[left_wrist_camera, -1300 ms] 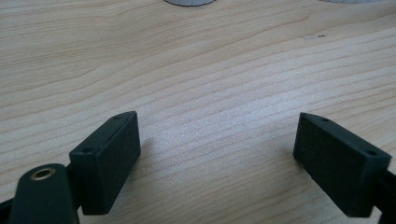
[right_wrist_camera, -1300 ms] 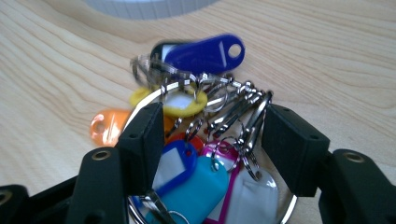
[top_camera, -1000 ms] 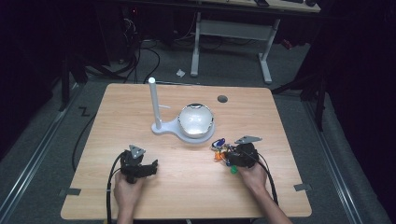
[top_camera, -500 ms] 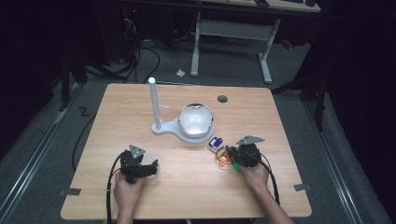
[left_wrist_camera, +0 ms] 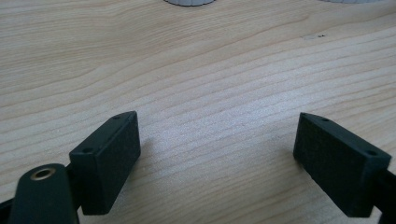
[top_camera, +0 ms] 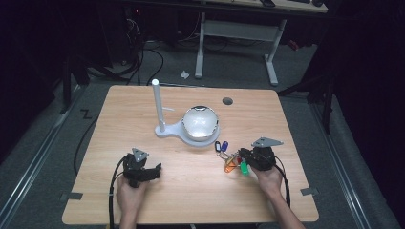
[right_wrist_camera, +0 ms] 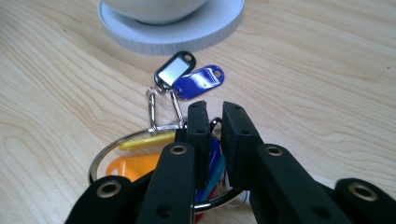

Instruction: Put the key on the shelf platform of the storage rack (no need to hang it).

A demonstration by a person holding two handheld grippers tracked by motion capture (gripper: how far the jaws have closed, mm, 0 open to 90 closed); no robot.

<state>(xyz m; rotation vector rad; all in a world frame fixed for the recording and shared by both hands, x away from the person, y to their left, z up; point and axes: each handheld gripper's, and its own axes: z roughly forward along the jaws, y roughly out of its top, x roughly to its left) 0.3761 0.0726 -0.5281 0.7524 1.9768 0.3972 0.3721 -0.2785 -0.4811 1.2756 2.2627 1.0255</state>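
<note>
The right gripper (right_wrist_camera: 214, 112) is clamping a large metal key ring (right_wrist_camera: 109, 144) loaded with coloured plastic key tags (right_wrist_camera: 198, 83), jaws nearly closed on it. The bunch is lying on the wooden table (top_camera: 143, 109) just in front of the white dome stand (top_camera: 200, 123); whether it is fully resting there is unclear. The left gripper (left_wrist_camera: 217, 144) is sitting well to the stand's near left, jaws spread wide over bare wood.

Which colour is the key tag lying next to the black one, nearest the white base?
Blue: the blue key tag, clearest in the right gripper view.
</note>
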